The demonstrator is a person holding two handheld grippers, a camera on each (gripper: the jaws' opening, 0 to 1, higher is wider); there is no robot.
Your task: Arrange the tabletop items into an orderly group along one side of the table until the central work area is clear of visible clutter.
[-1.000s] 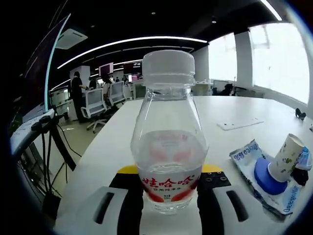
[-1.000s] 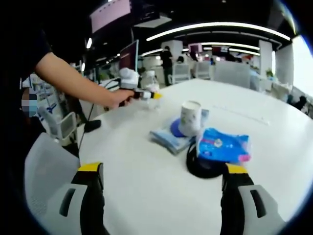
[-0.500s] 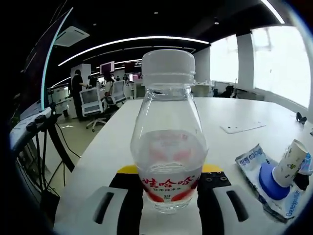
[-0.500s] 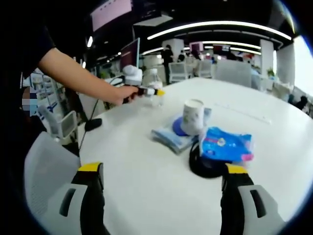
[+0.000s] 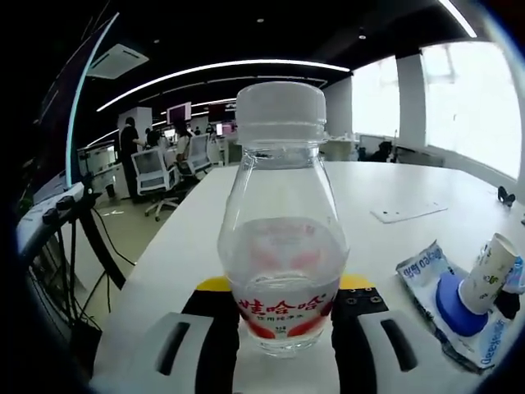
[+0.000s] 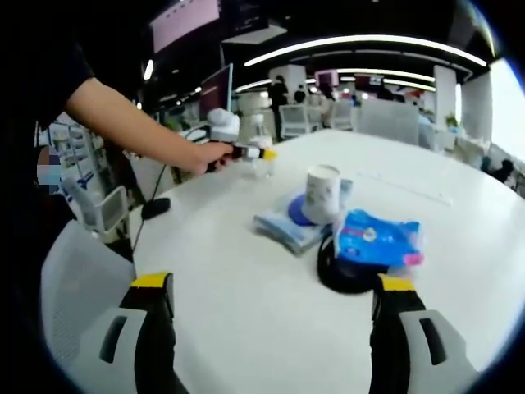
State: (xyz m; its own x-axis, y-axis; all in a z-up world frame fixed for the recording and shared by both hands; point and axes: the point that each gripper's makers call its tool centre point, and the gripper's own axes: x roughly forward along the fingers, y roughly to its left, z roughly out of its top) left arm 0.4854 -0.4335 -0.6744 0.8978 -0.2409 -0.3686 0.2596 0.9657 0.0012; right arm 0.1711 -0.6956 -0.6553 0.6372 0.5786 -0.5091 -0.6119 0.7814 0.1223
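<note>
Left gripper [image 5: 283, 328] closed on a clear water bottle [image 5: 283, 238], jaws pressed against both sides of its red-lettered label, white cap up, base at or just above the white table [image 5: 385, 246]; contact with the surface not possible to tell. In the left gripper view, at about 4 o'clock from the bottle: a paper cup [image 5: 490, 263] standing tilted on a blue disc [image 5: 455, 297], both on a flat blue-and-white wipes packet [image 5: 426, 271]. Farther back at 2 o'clock, a thin white card [image 5: 408, 213] lying flat on the table. Office chairs and standing people in the background at 10 o'clock, under long ceiling light strips. Right gripper [image 6: 275, 336] wide open, holding nothing, yellow-tipped jaws spread low over bare table [image 6: 246, 304]. In the right gripper view, ahead at 12 o'clock: the paper cup [image 6: 322, 195] upright on the blue disc [image 6: 297, 215] atop the wipes packet [image 6: 287, 230]. Just beside these, at 1 o'clock: a bright blue packet [image 6: 377, 240] resting on a black round object [image 6: 344, 275]. Well apart at 11 o'clock, near the table's edge: a person's hand [image 6: 207, 156] gripping the left gripper [image 6: 261, 153], the water bottle [image 6: 261, 152] upright between its jaws. White chair [image 6: 82, 287] at 8 o'clock, beside the table.
</note>
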